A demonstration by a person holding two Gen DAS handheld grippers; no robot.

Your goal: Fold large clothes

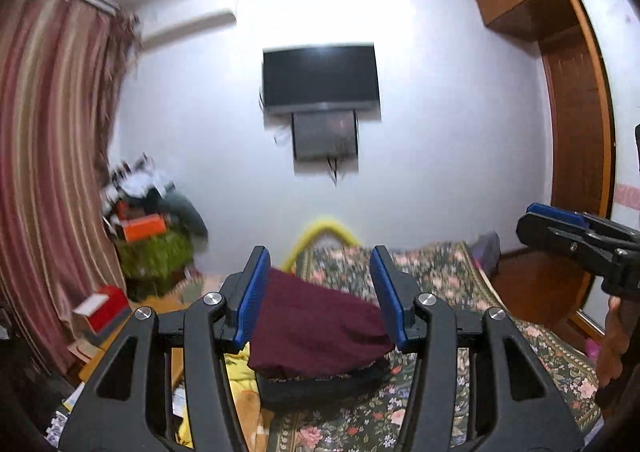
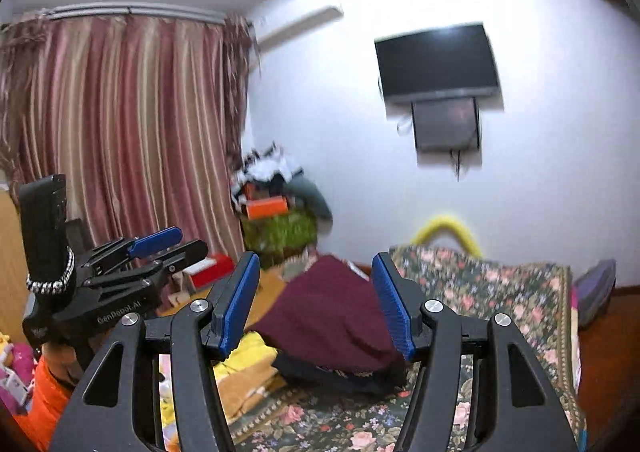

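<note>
Maroon garment (image 1: 316,328) is seen folded into a thick bundle on top of a darker piece of clothing (image 1: 320,386), and both lie on the floral bedspread (image 1: 440,276) near its left edge. In the right wrist view the same maroon garment (image 2: 336,316) is found in the middle of the frame, with yellow fabric (image 2: 244,356) just beside it to the left.

The left gripper (image 1: 320,296) is held above the bed with its 2 blue-padded fingers (image 1: 252,296) spread wide; nothing is clamped between them, and the garment is seen through the gap, farther off. The right gripper (image 2: 316,304) is held likewise, its blue fingers (image 2: 392,304) wide apart and nothing gripped. Each gripper is also caught from the side by the other camera: the right one at the right edge of the left wrist view, the left one at the left of the right wrist view, where a phone-like device is strapped upright to its body.

Beyond the bed, a black television (image 1: 320,76) is mounted on the white wall with a smaller dark panel just below it. A striped red curtain (image 1: 52,156) hangs at the left, and a cluttered pile with an orange box (image 1: 144,226) is stacked in the corner beside it. A wooden wardrobe (image 1: 576,132) stands at the right, and a yellow curved tube (image 1: 320,232) shows behind the far end of the bed.
</note>
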